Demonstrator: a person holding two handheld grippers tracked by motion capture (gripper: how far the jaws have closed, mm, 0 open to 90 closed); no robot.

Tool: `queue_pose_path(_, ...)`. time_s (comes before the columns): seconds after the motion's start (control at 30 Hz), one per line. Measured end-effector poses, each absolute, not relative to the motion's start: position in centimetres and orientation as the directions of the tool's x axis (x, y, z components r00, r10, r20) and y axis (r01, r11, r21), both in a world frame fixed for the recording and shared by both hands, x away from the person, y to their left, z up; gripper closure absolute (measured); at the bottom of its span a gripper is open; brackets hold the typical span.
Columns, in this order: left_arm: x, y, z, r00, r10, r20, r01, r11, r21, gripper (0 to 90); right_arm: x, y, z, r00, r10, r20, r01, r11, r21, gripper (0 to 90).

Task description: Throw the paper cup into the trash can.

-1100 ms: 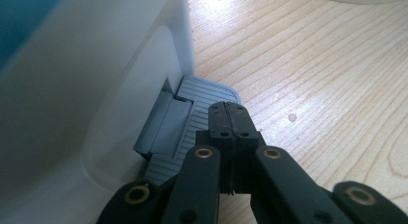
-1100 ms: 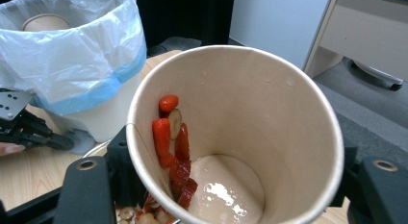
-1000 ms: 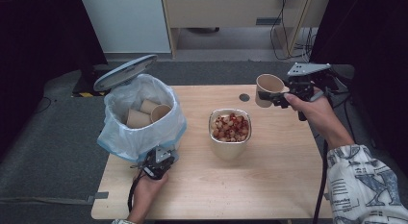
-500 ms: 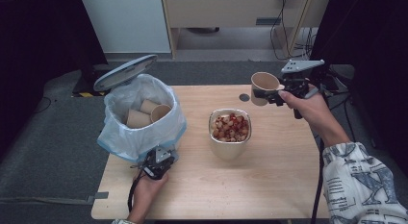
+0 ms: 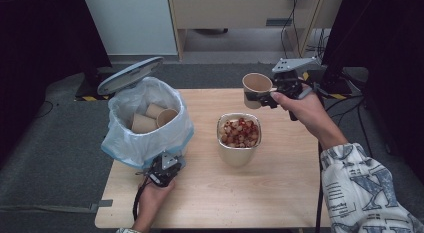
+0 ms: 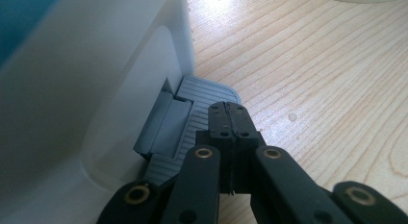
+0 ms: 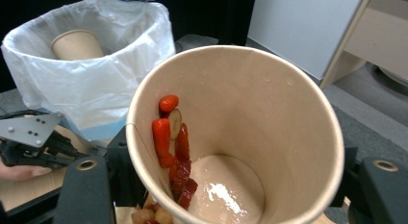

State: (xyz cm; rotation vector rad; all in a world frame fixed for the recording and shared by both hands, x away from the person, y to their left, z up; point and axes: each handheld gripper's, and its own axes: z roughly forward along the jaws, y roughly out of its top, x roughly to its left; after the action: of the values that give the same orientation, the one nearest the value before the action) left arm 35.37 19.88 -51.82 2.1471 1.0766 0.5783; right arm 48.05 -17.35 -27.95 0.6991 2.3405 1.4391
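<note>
Right tongs (image 5: 264, 98) clamp a paper cup (image 5: 256, 89), tilted, above the table's (image 5: 280, 193) far side, beyond the food bowl (image 5: 239, 138). Left tongs (image 6: 230, 119), jaws together and empty, rest on the bin's pedal (image 6: 202, 96).

Bin (image 5: 145, 138) at table (image 5: 280, 193) left, cups (image 5: 152, 118) inside; bowl (image 5: 239, 143) right of it, mid-table. Left gripper (image 5: 167, 165) at bin's front base. Right gripper (image 5: 265, 99) holds cup (image 5: 256, 89) behind bowl.
</note>
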Motion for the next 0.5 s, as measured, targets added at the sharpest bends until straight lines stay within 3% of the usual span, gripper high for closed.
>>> queue_pose_path(0.5, 35.4, 19.9, -51.8, 0.565, 0.82, 0.095, 0.529, -0.448, 0.721, 89.8, 47.2, -11.1, -26.7, -0.878, 0.478, -0.001, 0.217, 0.4, 0.89, 31.1)
